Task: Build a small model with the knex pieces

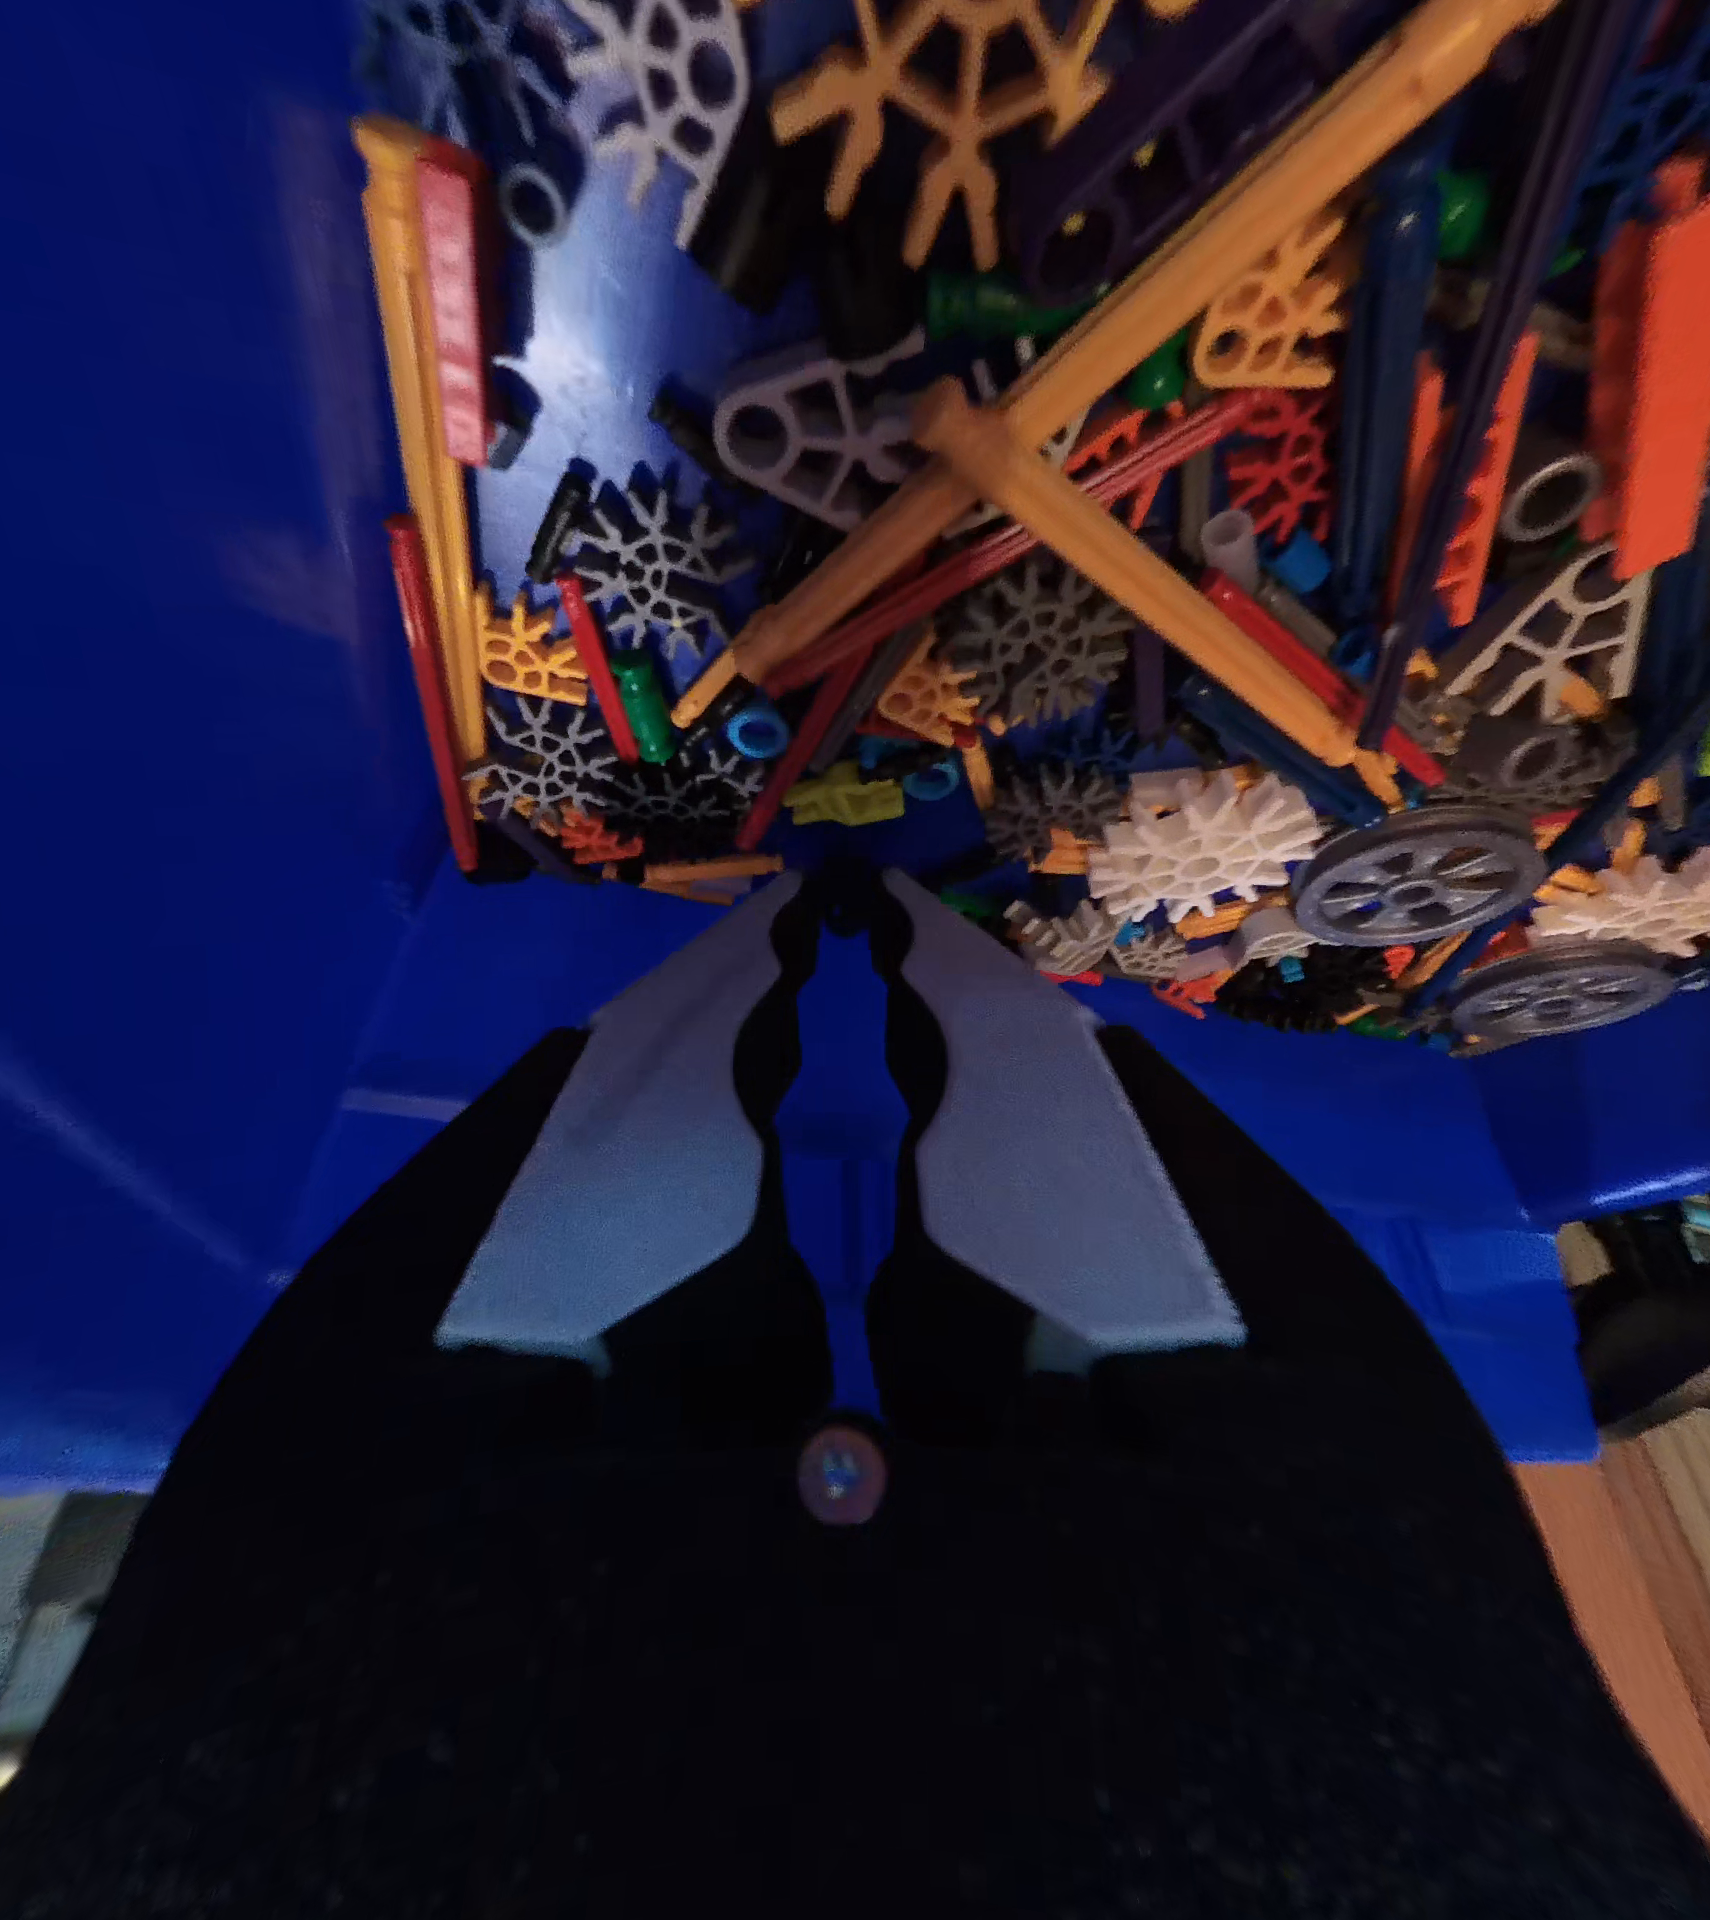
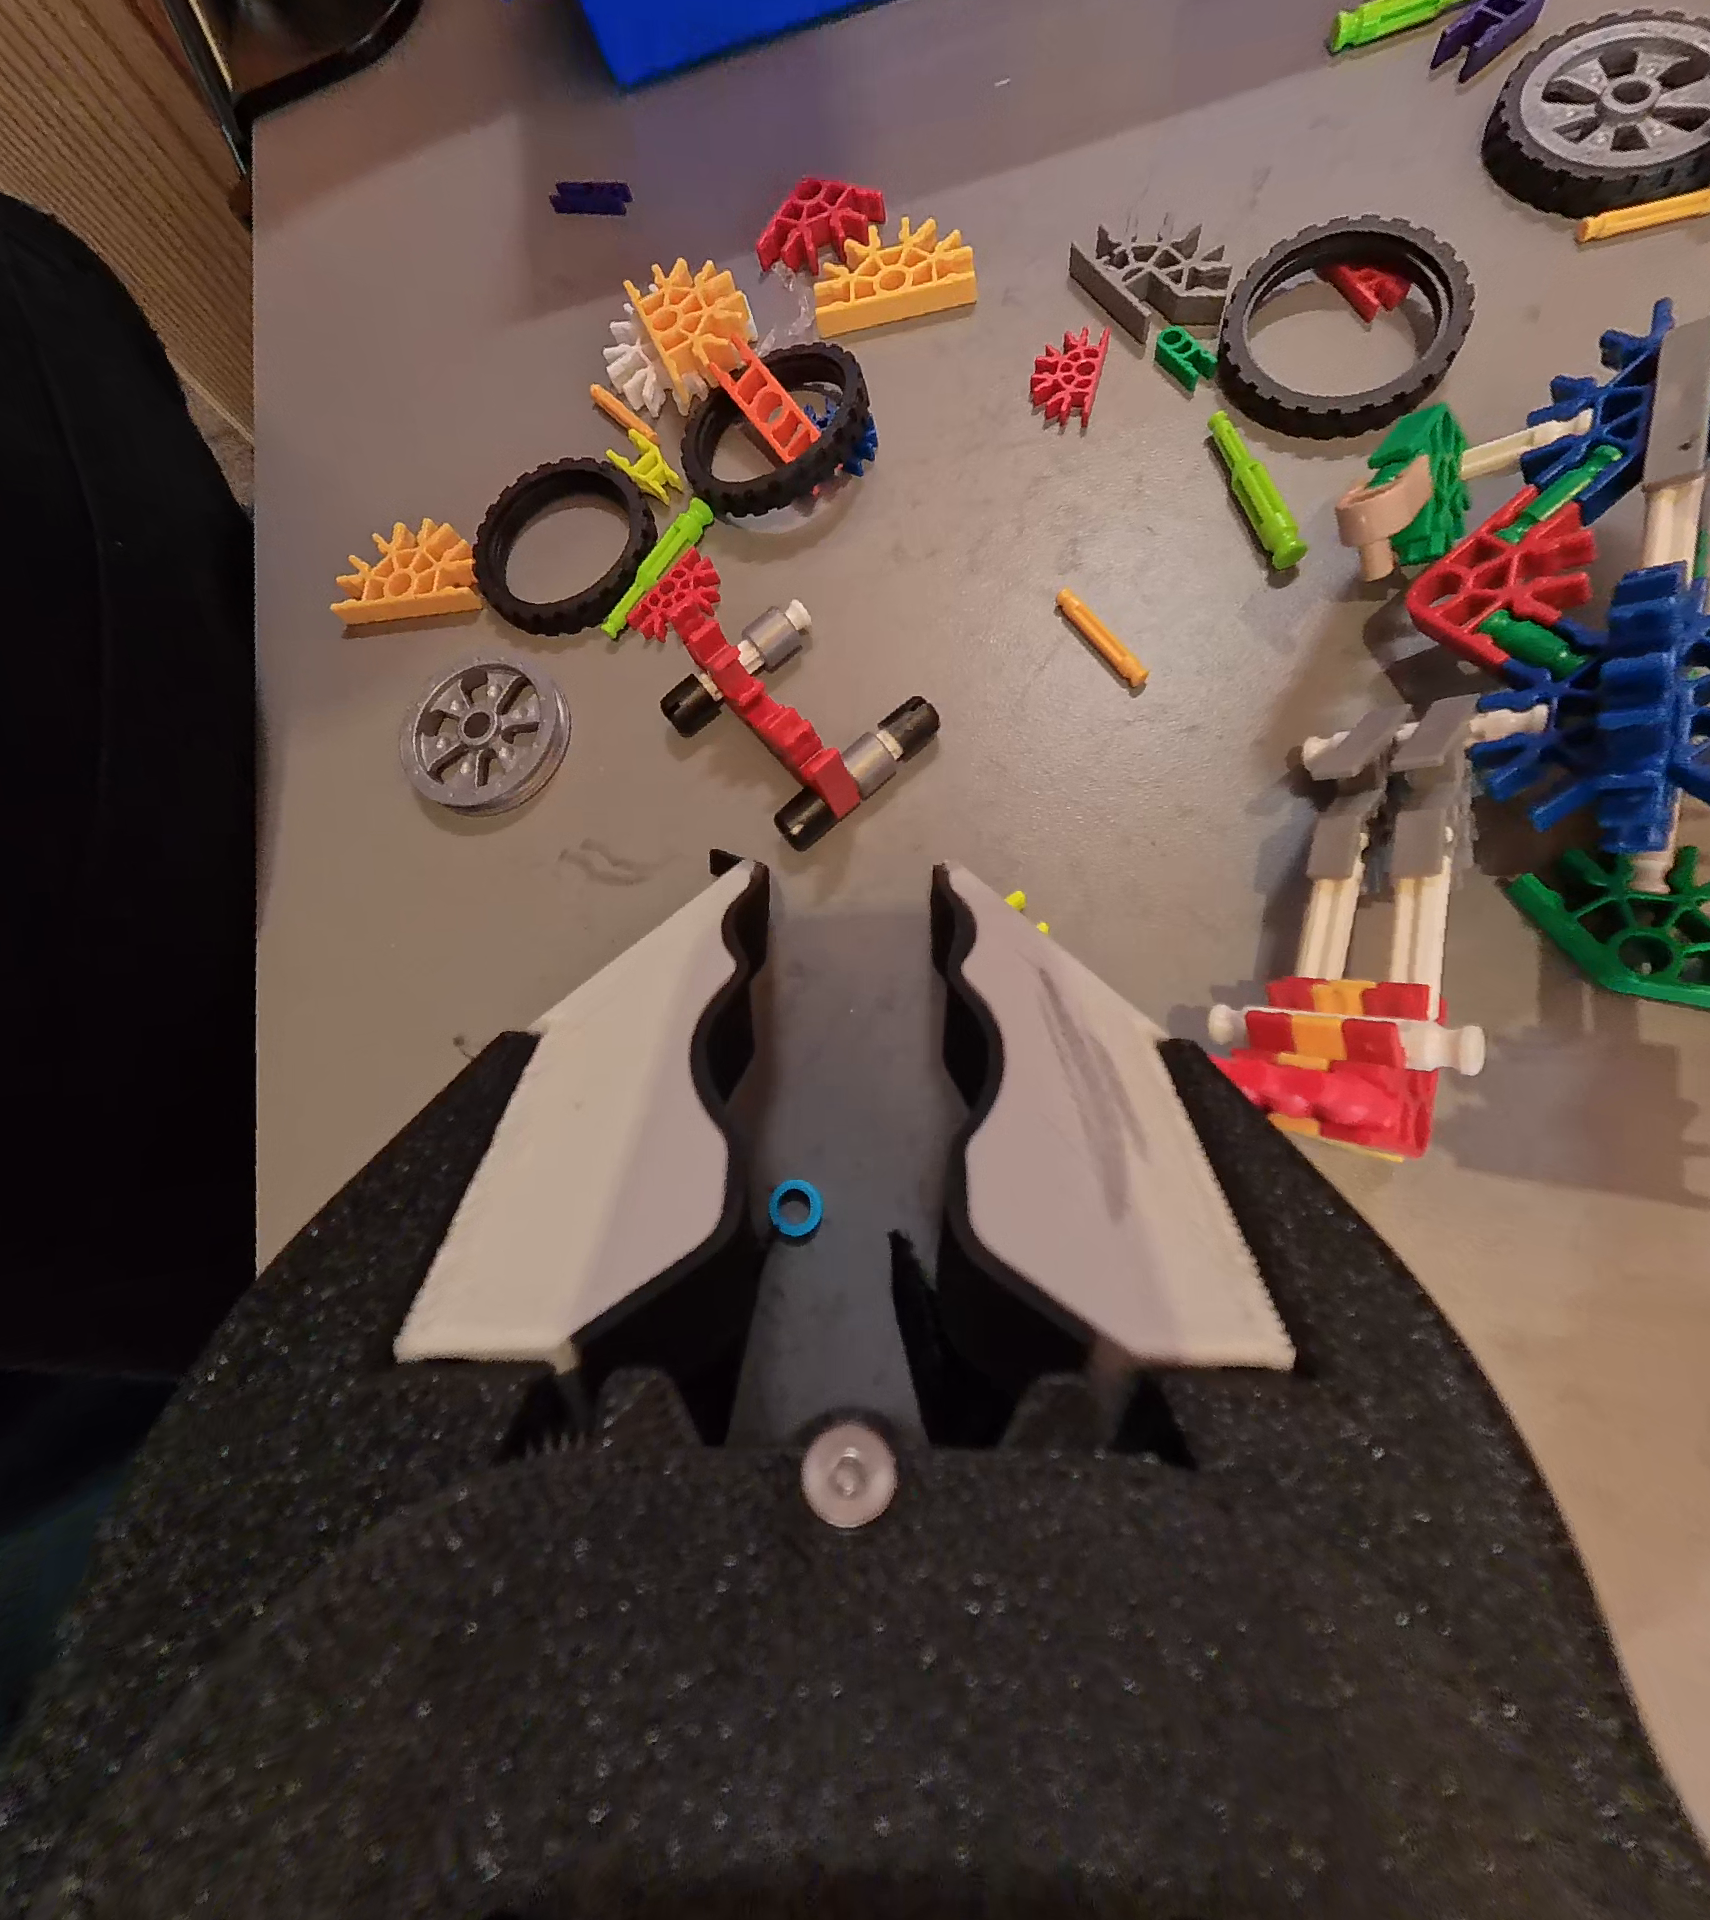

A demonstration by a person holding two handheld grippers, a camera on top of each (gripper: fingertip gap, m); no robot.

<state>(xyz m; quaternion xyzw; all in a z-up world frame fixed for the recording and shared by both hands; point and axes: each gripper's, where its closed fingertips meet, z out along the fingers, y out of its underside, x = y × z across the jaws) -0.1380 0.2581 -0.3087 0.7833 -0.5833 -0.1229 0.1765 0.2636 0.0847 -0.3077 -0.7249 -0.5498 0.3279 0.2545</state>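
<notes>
My left claw (image 1: 840,883): narrowed almost to a close inside the blue bin (image 1: 155,727). The tips pinch on something small and dark at the edge of the heap; I cannot tell which piece it is.
Just past the left tips: a yellow clip (image 1: 846,795), a black toothed connector (image 1: 685,795) and two light-blue rings (image 1: 757,732).
Farther into the bin: long orange rods (image 1: 1121,540) crossing over grey gear connectors (image 1: 1038,634); white snowflake connectors (image 1: 1199,847) and a grey spoked wheel (image 1: 1417,878) to the right; a red brick (image 1: 456,312) standing against the left wall.
Outside the bin: a wooden surface (image 1: 1682,1662) at lower right.
My right claw (image 2: 849,883): spread wide and gripping nothing, hanging over the grey table (image 2: 934,499).
Between the right fingers: a small blue ring (image 2: 795,1210) lying on the table beside the left finger's pad.
Just ahead of the right tips: a red axle piece (image 2: 763,717) with black-and-silver rods (image 2: 856,774) through it, close but not touched.
Left of that: a grey wheel hub (image 2: 484,734), a black tyre (image 2: 565,561) and an orange half-round connector (image 2: 406,574).
Farther ahead: a second tyre (image 2: 776,431) with an orange-red ladder piece (image 2: 766,400) lying in it, and a third tyre (image 2: 1346,327).
Right side: a built model of blue connectors (image 2: 1651,707) on white rods, with a red brick block (image 2: 1334,1070) at its near end.
</notes>
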